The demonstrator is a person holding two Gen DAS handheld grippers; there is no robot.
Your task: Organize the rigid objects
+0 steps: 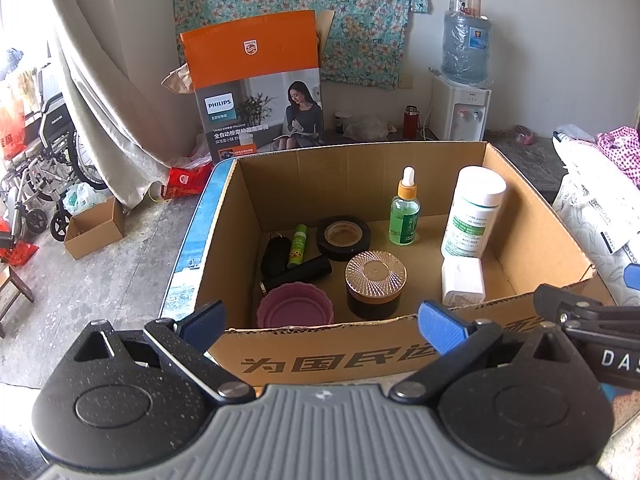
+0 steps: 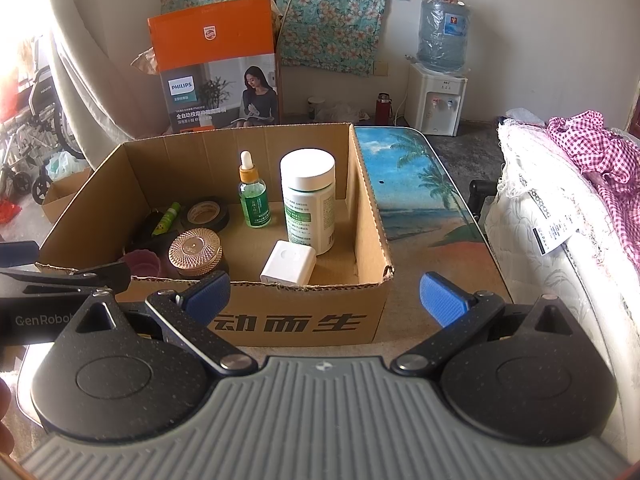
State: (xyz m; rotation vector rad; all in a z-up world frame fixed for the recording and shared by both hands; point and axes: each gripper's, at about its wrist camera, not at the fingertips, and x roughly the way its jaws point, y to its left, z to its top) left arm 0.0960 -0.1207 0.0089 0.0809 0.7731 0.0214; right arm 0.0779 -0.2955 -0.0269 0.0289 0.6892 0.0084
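Note:
An open cardboard box (image 1: 360,354) (image 2: 372,216) stands on a table and holds several items: a white pill bottle (image 1: 472,212) (image 2: 308,200), a green dropper bottle (image 1: 405,210) (image 2: 253,196), a black tape roll (image 1: 343,237) (image 2: 205,213), a gold-lidded jar (image 1: 375,286) (image 2: 195,251), a pink cup (image 1: 295,310), a white square adapter (image 1: 463,282) (image 2: 288,262), a green tube (image 1: 297,245) and black items. My left gripper (image 1: 320,326) is open and empty at the box's near wall. My right gripper (image 2: 324,298) is open and empty at the box's near right corner.
The table top (image 2: 416,196) with a beach print shows right of the box. A white mattress (image 2: 552,232) with pink cloth lies at the right. A Philips carton (image 1: 256,88), a water dispenser (image 1: 460,108), a wheelchair (image 1: 36,168) and a small box (image 1: 94,228) stand behind.

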